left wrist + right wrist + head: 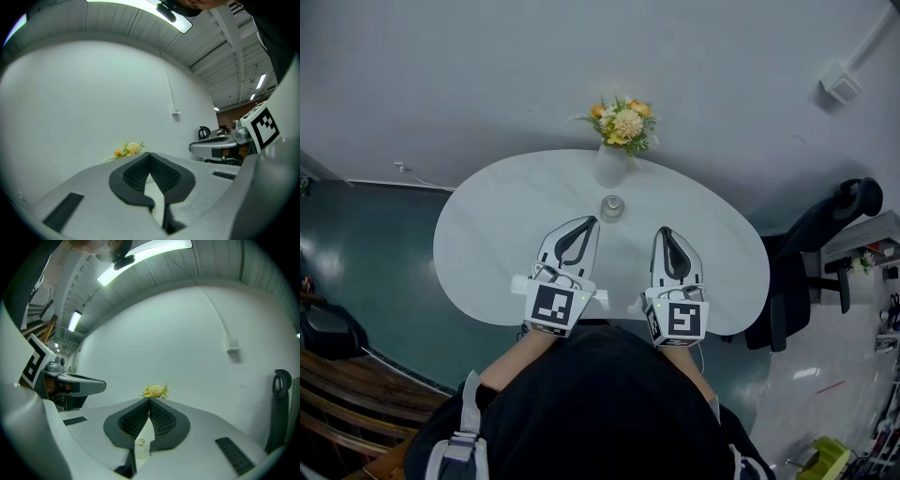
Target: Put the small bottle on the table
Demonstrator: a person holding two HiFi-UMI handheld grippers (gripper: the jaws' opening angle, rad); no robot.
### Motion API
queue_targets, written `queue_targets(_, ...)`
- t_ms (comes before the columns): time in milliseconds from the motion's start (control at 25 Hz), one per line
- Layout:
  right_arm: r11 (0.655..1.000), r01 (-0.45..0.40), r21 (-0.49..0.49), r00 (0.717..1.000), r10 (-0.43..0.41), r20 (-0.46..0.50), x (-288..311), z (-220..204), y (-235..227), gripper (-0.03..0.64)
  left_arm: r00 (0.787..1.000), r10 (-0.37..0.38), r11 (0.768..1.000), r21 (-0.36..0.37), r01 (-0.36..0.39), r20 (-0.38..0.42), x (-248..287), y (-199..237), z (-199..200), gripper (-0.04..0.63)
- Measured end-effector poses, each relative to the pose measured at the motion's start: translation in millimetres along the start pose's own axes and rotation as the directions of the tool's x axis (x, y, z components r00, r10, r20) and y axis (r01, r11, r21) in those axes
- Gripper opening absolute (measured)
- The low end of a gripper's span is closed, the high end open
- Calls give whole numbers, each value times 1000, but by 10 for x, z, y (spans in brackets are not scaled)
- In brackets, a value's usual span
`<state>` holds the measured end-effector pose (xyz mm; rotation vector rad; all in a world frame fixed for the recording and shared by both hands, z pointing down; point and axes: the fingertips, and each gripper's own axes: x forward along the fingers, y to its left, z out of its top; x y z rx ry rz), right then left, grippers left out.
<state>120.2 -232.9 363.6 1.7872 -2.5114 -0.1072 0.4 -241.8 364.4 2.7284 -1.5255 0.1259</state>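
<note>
Looking steeply down, you see a white oval table (487, 244) with both tools held over its near half.

Left gripper (590, 222): jaws closed tip to tip, nothing between them.

Right gripper (665, 232): jaws likewise closed and empty. Its own view shows the tips meeting. The bottle appears there only through the slot lower down, and it seems to stand beyond on the table rather than being pinched.

Vase (611, 167) of flowers: upright at the far edge, about on the midline.

Bottle (612, 208): small, clear, upright on the table just in front of the vase, long axis vertical. It lies ahead of both tools and between their lines, forward and slightly right of your left tip, forward and further left of your right tip. Your left gripper is the nearer.

The bottle already rests on the table, so the task reads as either done or not begun. Any fresh grasp would call for opened jaws brought in level from the near side, clear of the vase.
</note>
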Motion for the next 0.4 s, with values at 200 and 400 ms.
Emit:
queue_targets(200,1000,-8,-7,1000,8,0,3,3,19,23,1000,-1,1000,1,1,0,5,-2,-15,8)
queue_targets(400,1000,-12,-10,1000,12,-2,16,-6,24,23,1000,-2,1000,3,2,-6,16,2,-32,8)
